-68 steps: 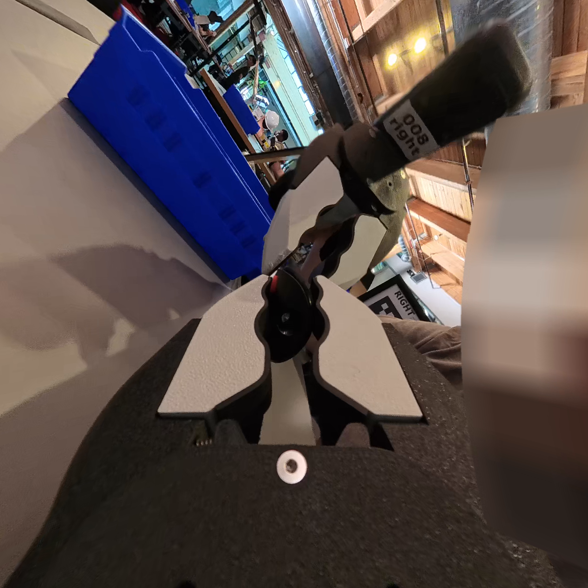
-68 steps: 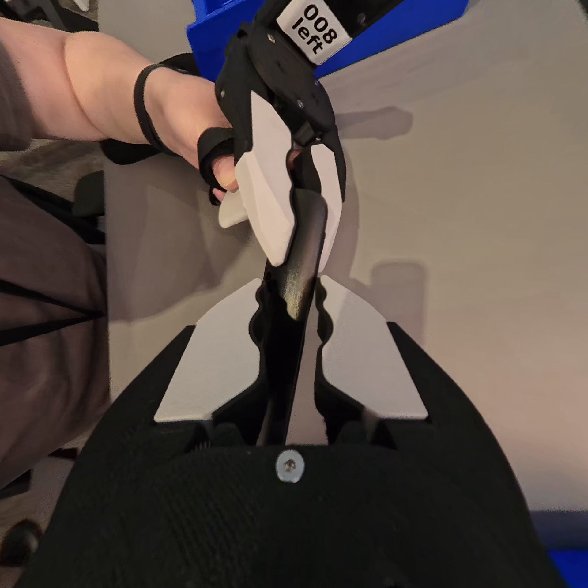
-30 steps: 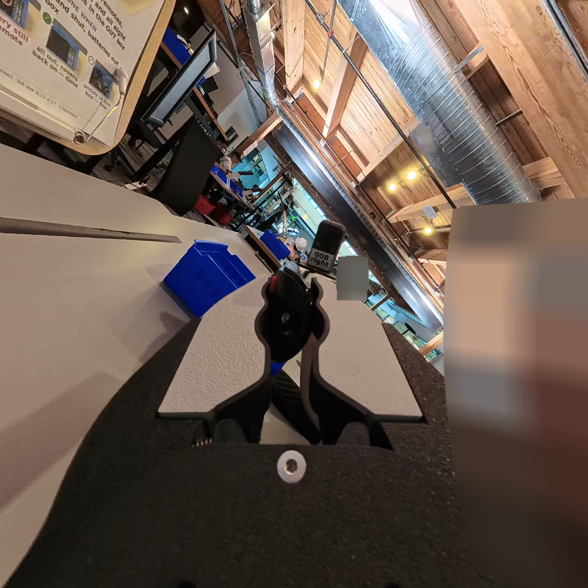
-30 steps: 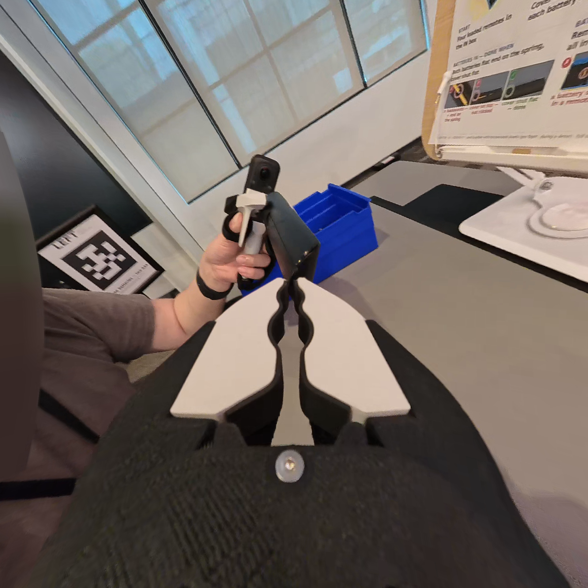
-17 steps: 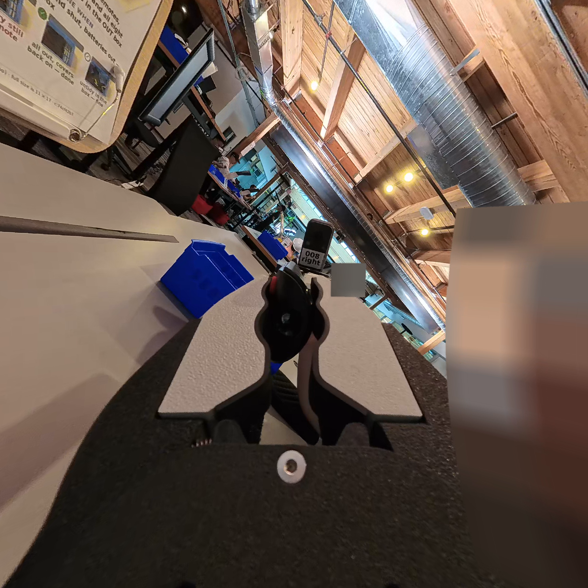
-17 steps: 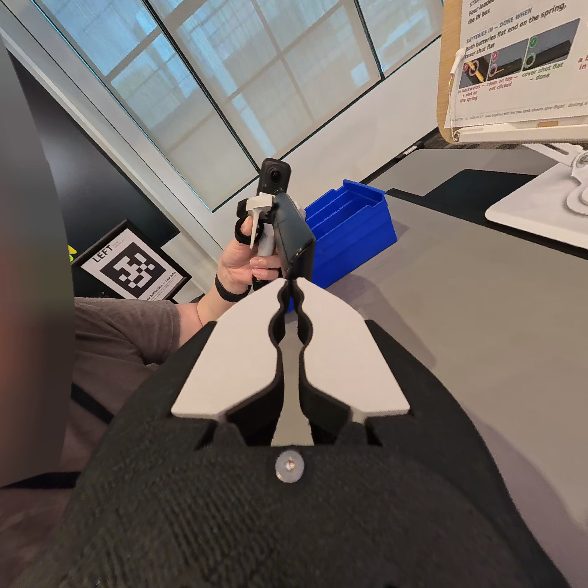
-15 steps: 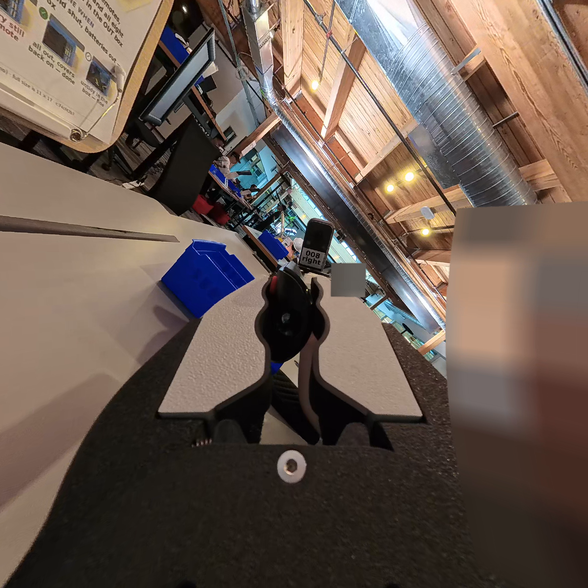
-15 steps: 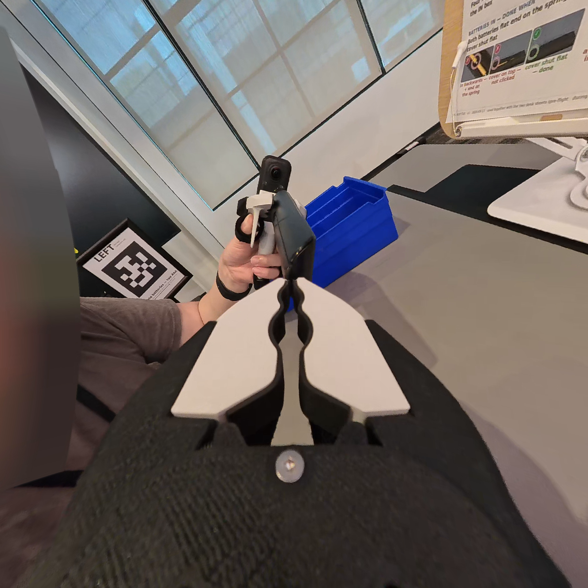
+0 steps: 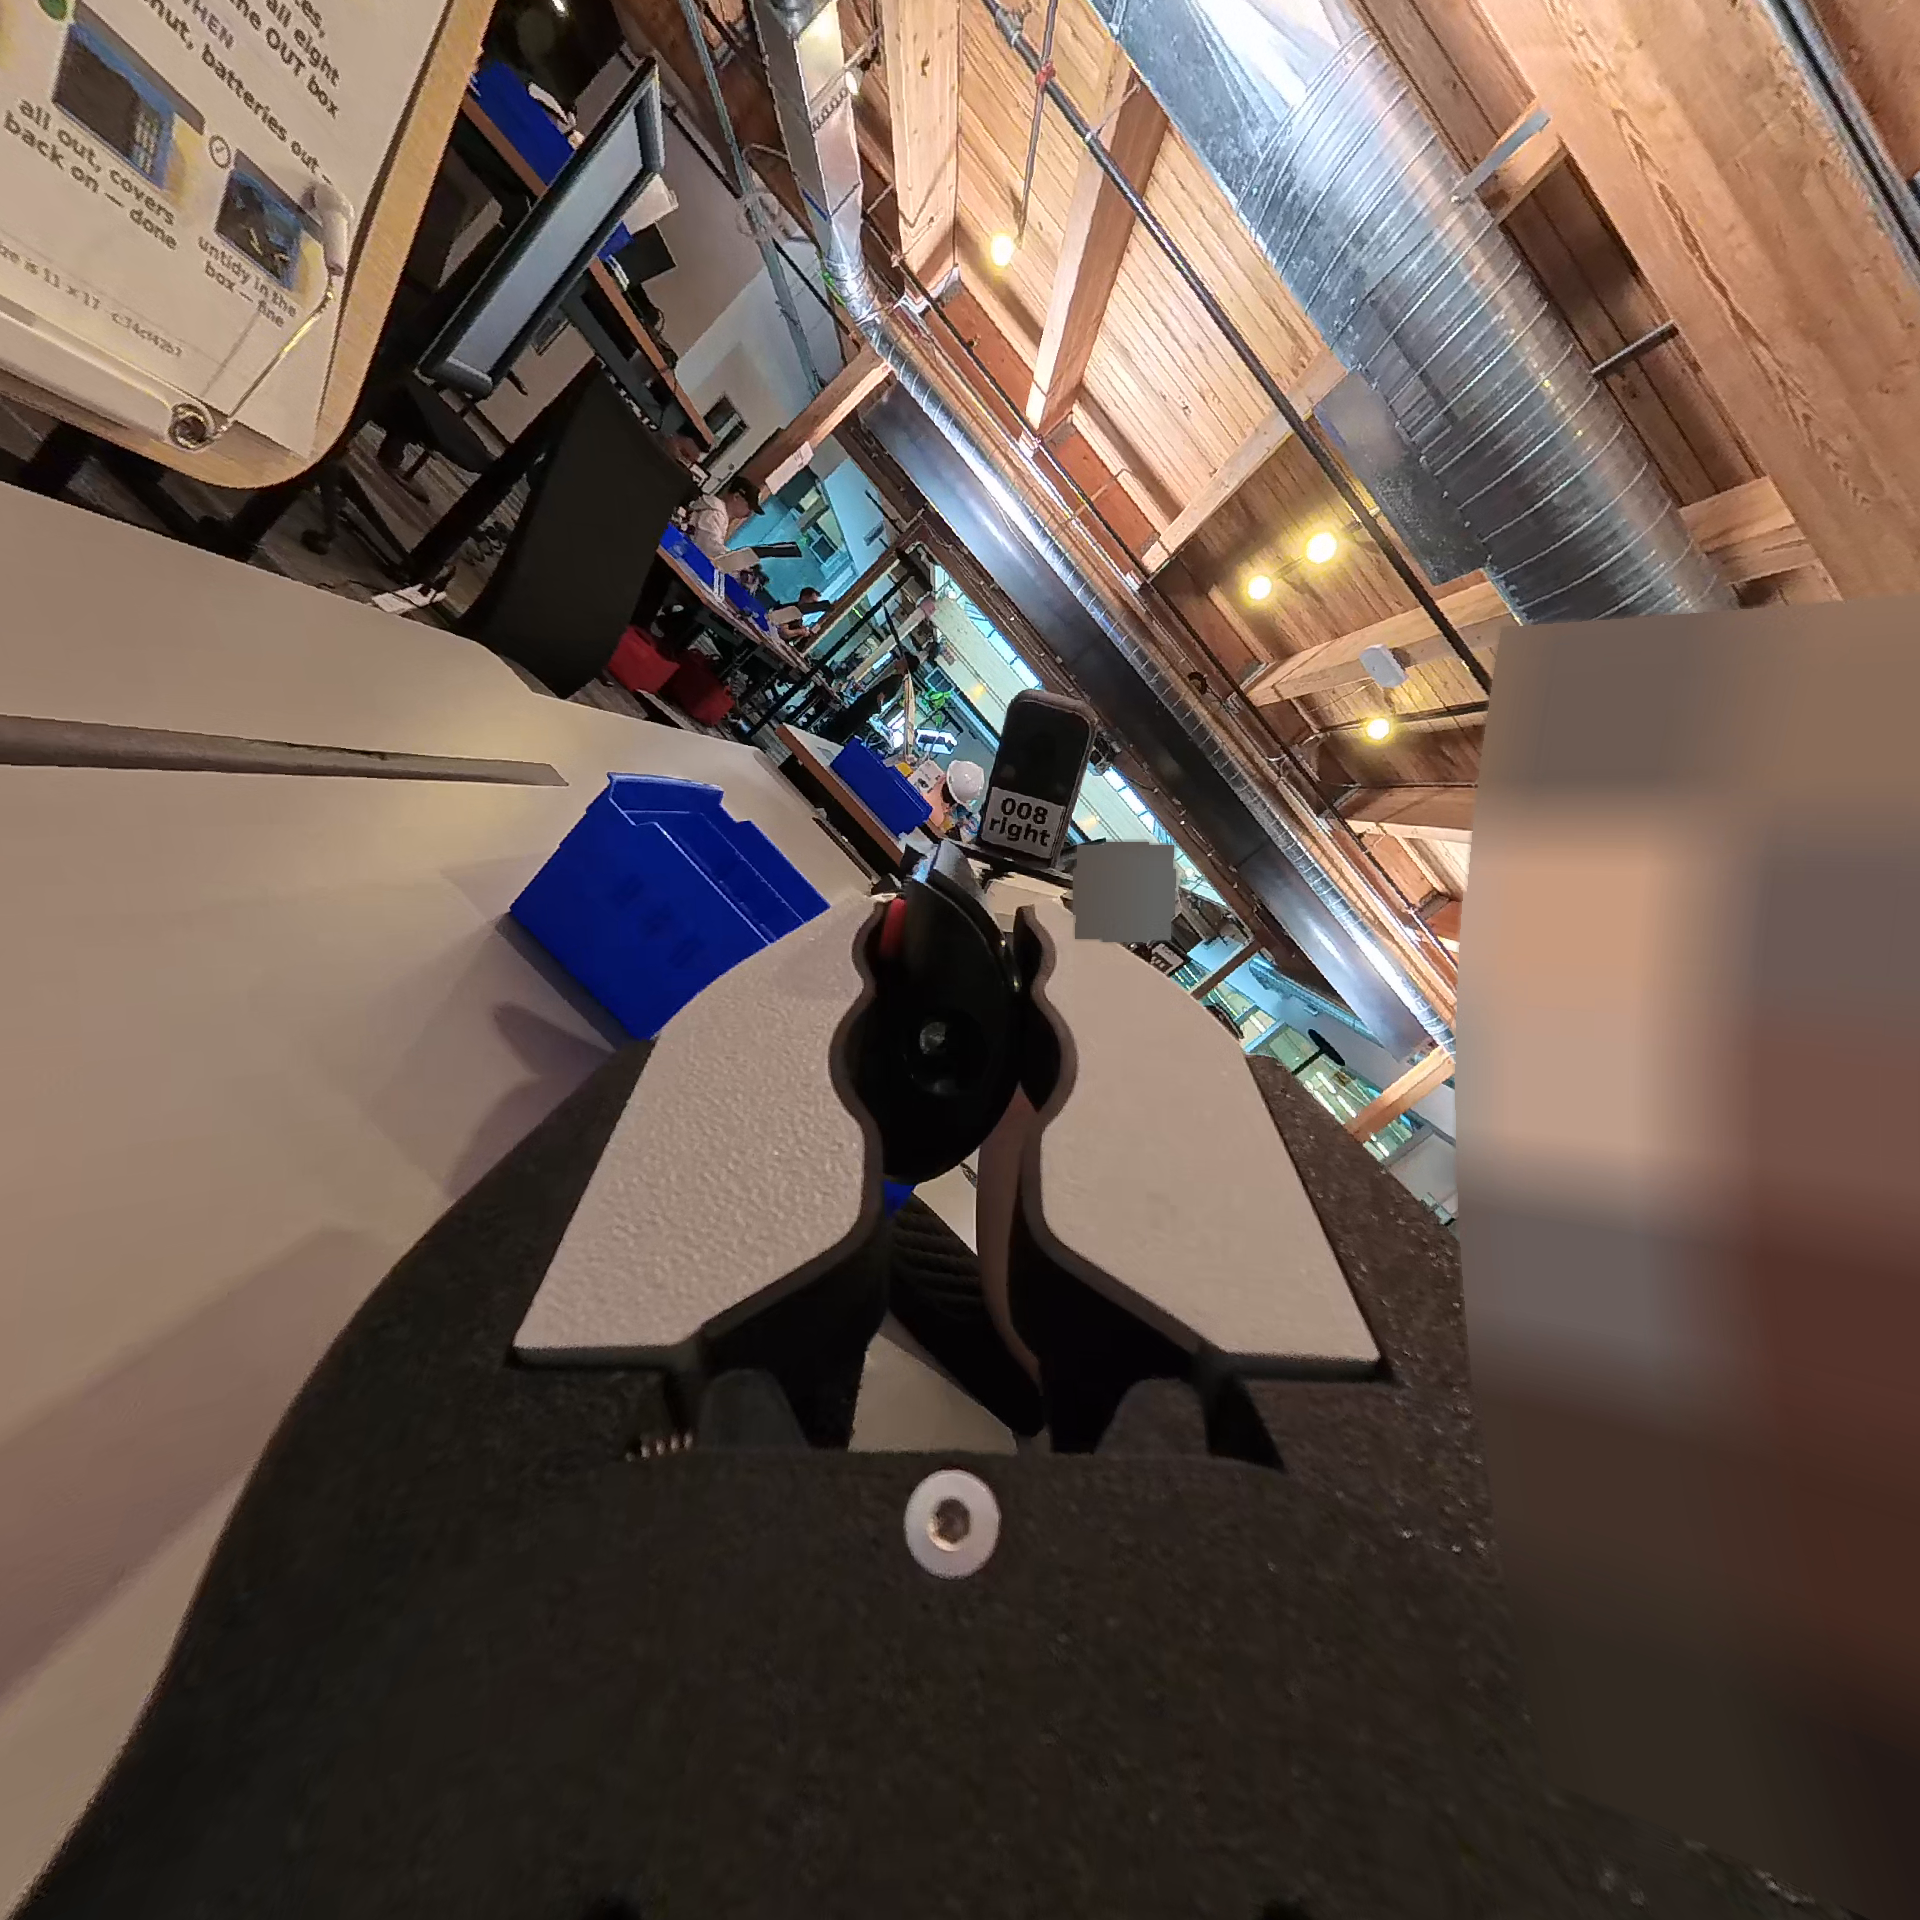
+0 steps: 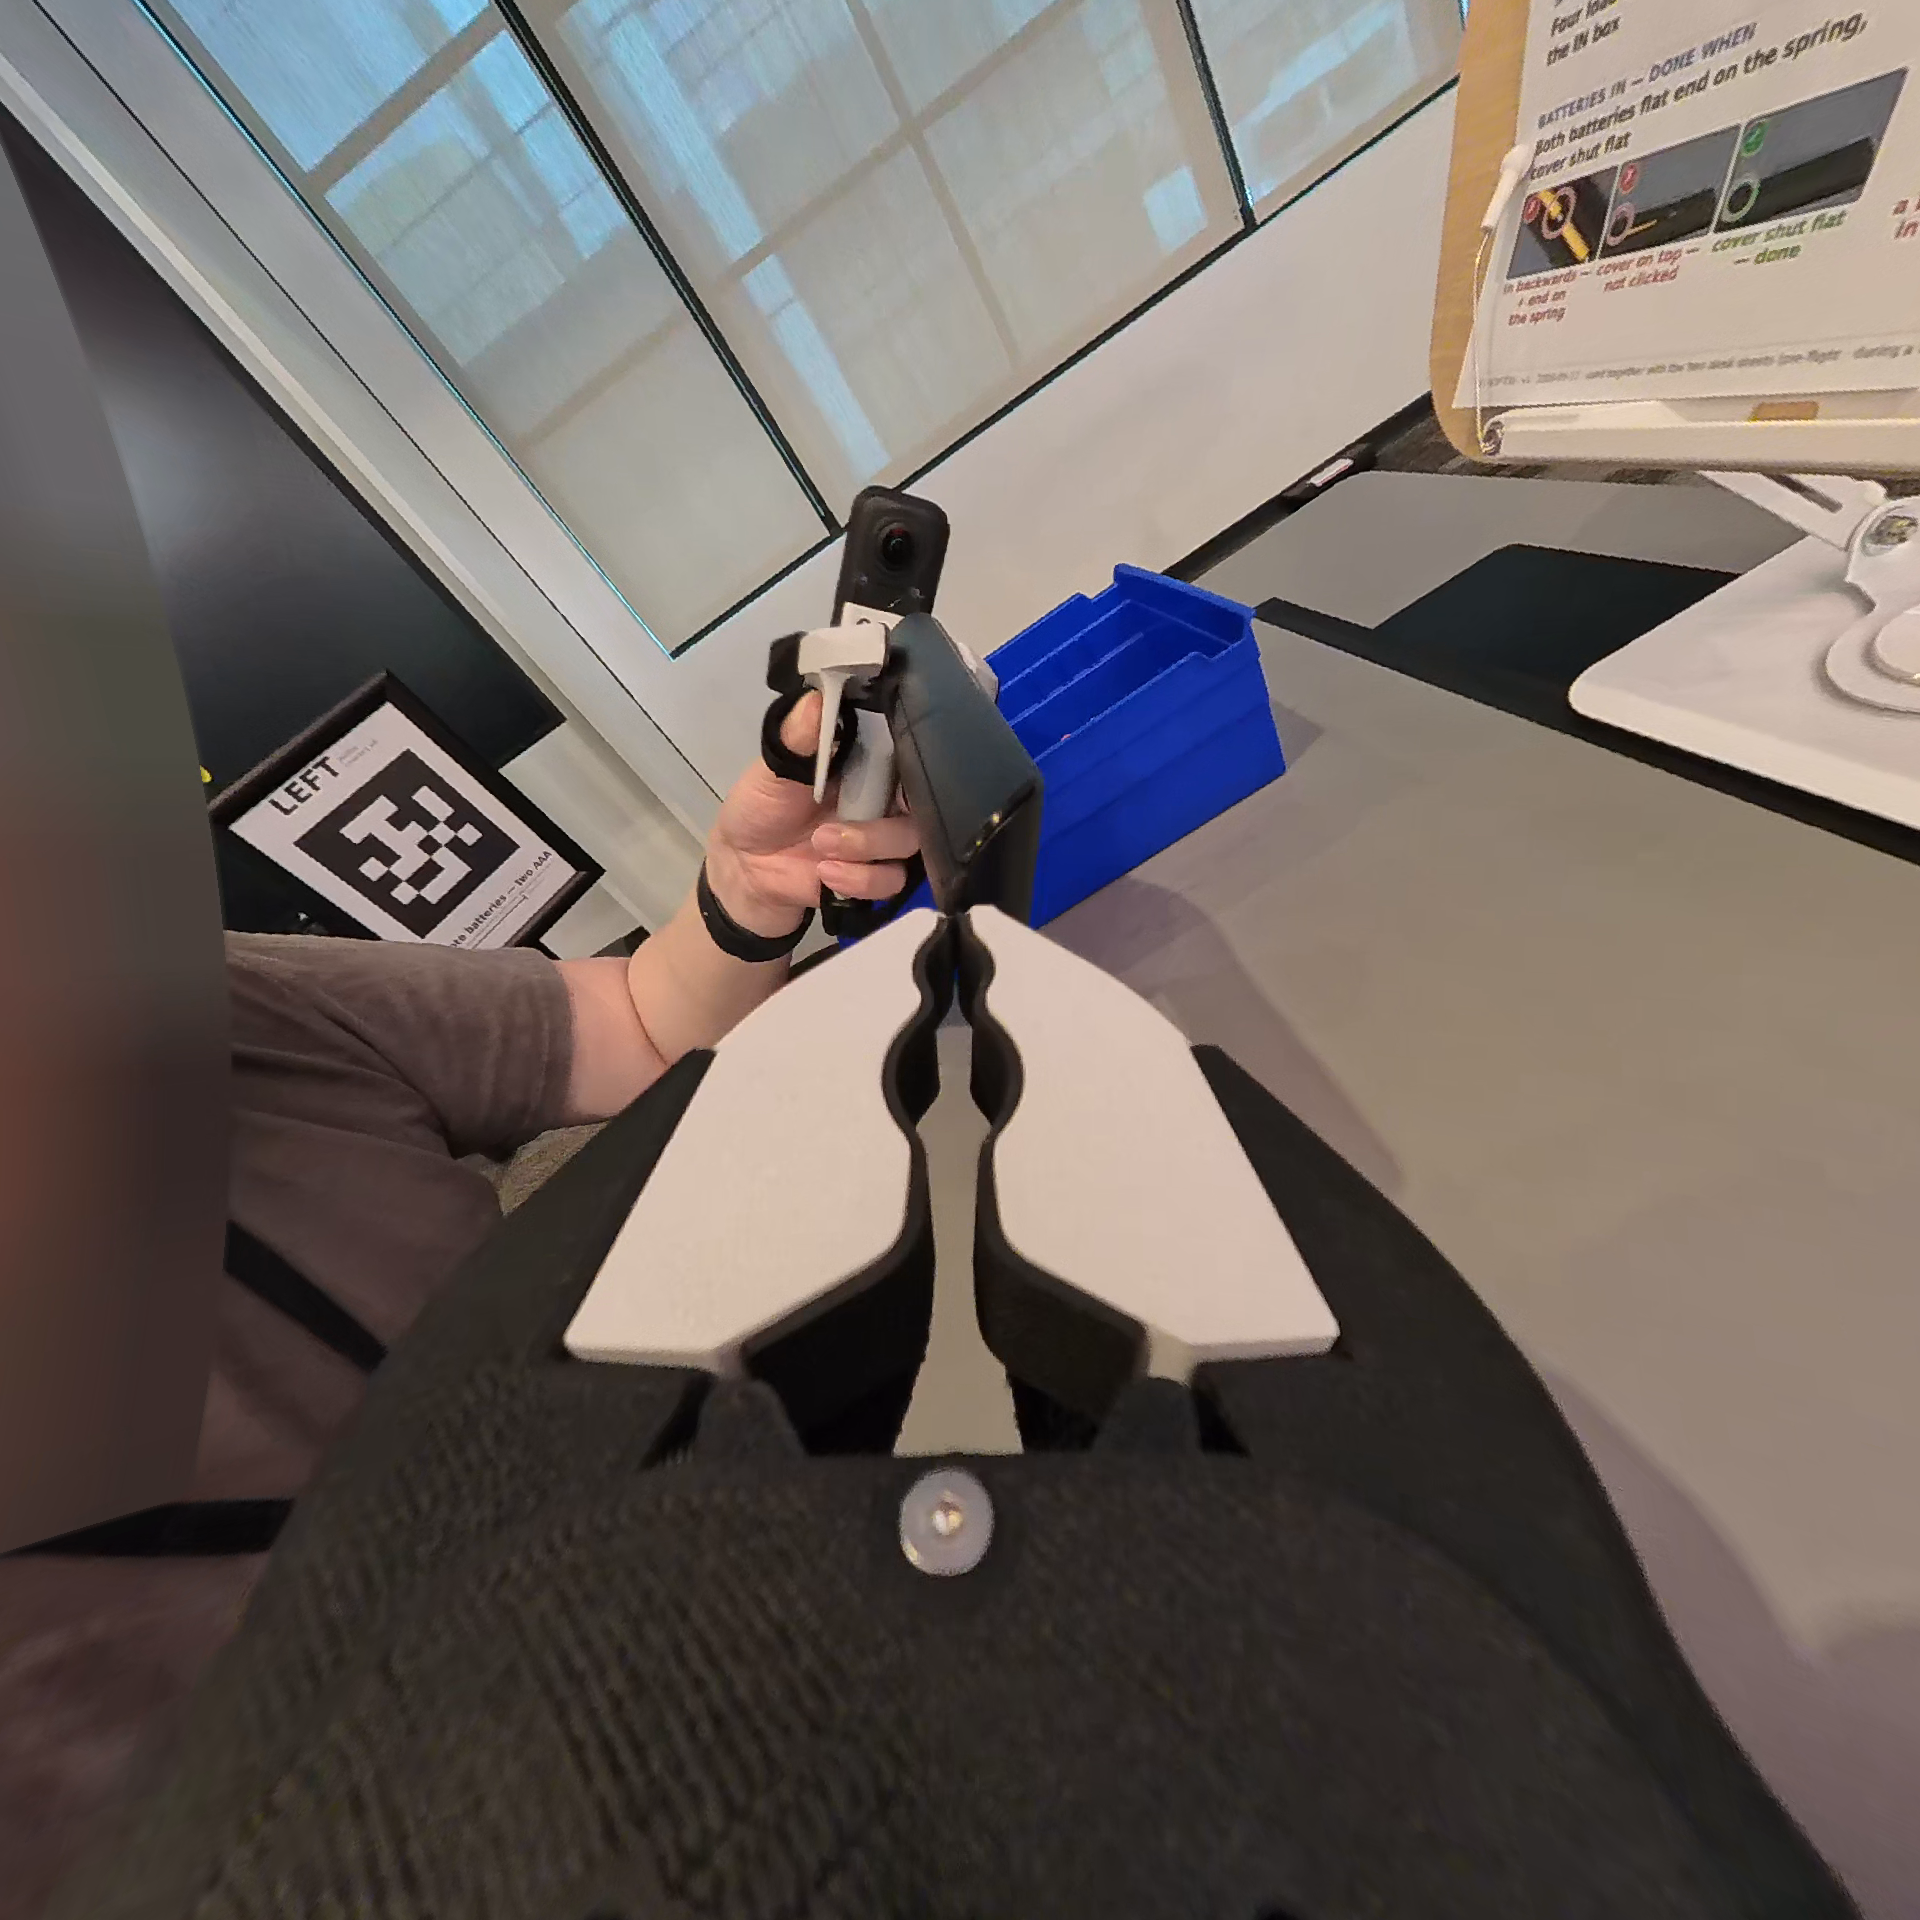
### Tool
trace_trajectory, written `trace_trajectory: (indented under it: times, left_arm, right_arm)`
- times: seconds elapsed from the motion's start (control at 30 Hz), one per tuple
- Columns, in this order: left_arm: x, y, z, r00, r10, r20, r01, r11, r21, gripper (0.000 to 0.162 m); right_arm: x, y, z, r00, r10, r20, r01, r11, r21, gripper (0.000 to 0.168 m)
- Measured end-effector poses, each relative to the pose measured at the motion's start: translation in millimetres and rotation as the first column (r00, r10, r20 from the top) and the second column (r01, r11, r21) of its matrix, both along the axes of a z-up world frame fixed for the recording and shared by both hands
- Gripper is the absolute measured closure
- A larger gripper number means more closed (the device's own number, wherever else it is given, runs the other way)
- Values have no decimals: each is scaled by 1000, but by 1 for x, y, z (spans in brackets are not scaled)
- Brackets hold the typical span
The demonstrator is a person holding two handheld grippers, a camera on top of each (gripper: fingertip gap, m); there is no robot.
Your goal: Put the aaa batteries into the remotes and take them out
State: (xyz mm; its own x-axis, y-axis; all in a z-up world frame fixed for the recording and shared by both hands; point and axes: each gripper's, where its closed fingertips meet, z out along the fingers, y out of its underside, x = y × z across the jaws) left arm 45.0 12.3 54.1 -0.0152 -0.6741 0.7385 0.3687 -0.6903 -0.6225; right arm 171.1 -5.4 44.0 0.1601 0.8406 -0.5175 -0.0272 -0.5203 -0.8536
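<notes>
Little has moved: left gripper [image 9: 940, 1023] fingers pinch the black remote [image 9: 935, 1049], right gripper [image 10: 953, 928] fingers pressed together

A framed black-and-white marker card [image 10: 400, 831] leans beside the window [image 10: 665, 312]. An instruction sheet [image 10: 1704, 208] stands on a white stand [image 10: 1756, 665] at the grey table [image 10: 1558, 1039]. Overhead run wooden beams [image 9: 1101, 208] and a silver duct [image 9: 1403, 312].

A workshop or lab in a converted industrial loft: timber ceiling [image 9: 1195, 343] with exposed beams, a silver duct [image 9: 1455, 312] and pipes overhead. Grey worktable [image 10: 1507, 1039] carries a blue bin [image 10: 1143, 727] and an instruction board [image 10: 1683, 208]. Farther benches [image 9: 727, 592] hold more bins; tall windows [image 10: 727, 260] line one wall.
</notes>
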Motion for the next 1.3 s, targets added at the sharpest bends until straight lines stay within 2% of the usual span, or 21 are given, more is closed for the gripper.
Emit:
trace_trajectory:
  times: [0.53,0.8,0.97,1.07,1.13,1.2,1.23,1.27,1.3]
  left_arm:
    - [3,4,-7,1000,12,-10,-12,1000,-16,140]
    - [4,2,-7,1000,14,-14,-14,1000,-13,139]
    - [7,3,-11,999,34,-27,-34,999,-4,140]
    - [7,4,-11,999,24,-33,-24,1000,-5,140]
    - [9,2,-11,999,-8,-31,8,1000,-18,140]
    - [12,0,-15,999,-27,-45,26,999,-27,140]
    - [15,-2,-19,996,-36,-77,35,999,-22,141]
    - [19,-4,-23,992,-50,-117,48,999,-13,140]
    - [22,-7,-26,987,-61,-149,61,998,-6,140]
  right_arm:
    - [0,4,-7,998,-22,67,21,1000,16,167]
    - [1,6,-7,999,-38,32,38,999,8,168]
    - [3,10,-11,994,-73,78,70,997,30,167]
    - [3,8,-12,992,-41,120,35,998,47,167]
    - [5,1,-12,983,-4,184,-13,996,92,168]
    - [8,0,-14,961,-38,275,-12,984,176,167]
    - [10,3,-15,944,-97,316,21,972,235,155]
    - [10,4,-16,921,-147,361,37,955,294,129]
    - [10,3,-18,891,-183,415,30,937,347,126]
